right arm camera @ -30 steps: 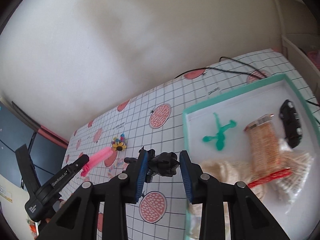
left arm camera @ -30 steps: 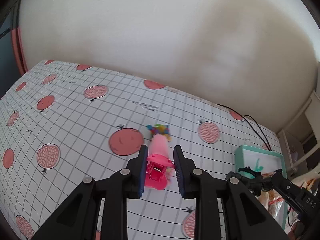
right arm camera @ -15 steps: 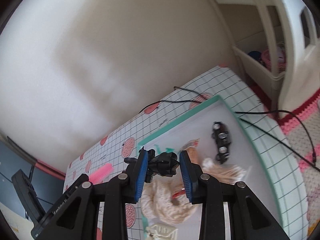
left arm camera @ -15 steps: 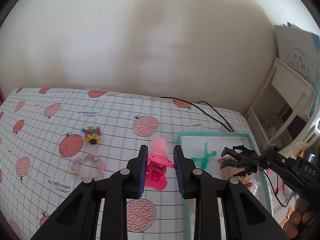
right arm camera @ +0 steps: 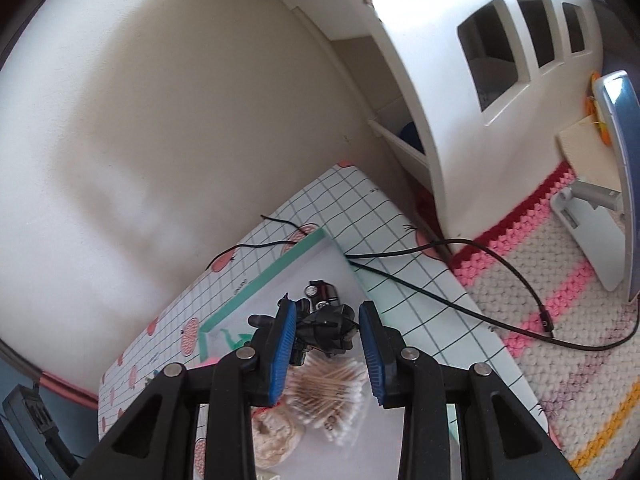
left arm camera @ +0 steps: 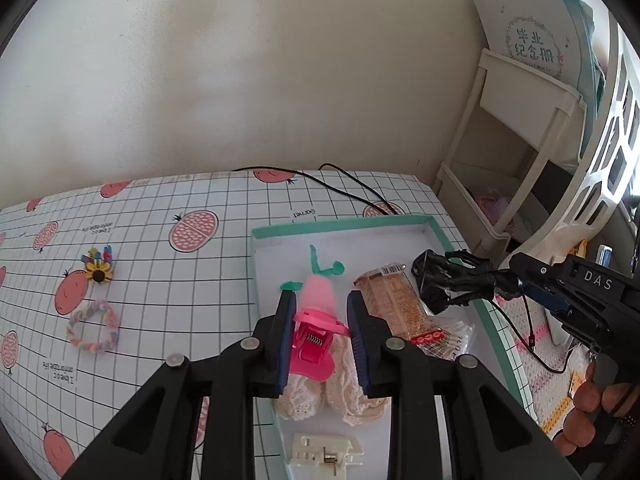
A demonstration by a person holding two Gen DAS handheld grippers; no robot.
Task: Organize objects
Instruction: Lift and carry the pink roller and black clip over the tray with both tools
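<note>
Left wrist view: the left gripper (left arm camera: 320, 320) holds a pink hair clip (left arm camera: 314, 334) between its blue pads, jaws narrow on it, above the teal-rimmed tray (left arm camera: 340, 227). I judge the step in hand is the drop-off: clip is carried over the tray, not yet let go. Next move, I think, needs a free spot, bc under the clip lie two cream lace pieces (left arm camera: 332, 392) and a green figure (left arm camera: 320, 270), w/ a snack packet (left arm camera: 396, 306) just beside. On the right, the right gripper (left arm camera: 452, 284) grips a black claw clip (left arm camera: 442, 282) over the tray's right side. Still outside on the grid cloth (left arm camera: 160, 280): a flower clip (left arm camera: 99, 267) and a pastel bracelet (left arm camera: 93, 327), so the sorting is not finished.

Right wrist view: the right gripper (right arm camera: 327, 338) is closed on the black claw clip (right arm camera: 326, 330); the right pad seems apart from it, so contact there I cannot confirm. Below are cotton swabs (right arm camera: 332, 396) and a small black toy car (right arm camera: 322, 292) in the tray (right arm camera: 280, 264).

Hard to see: the white plastic piece (left arm camera: 324, 450) is cut by the gripper arms, the green figure is half hidden, and how high both clips hang above the tray floor is not clear.
</note>
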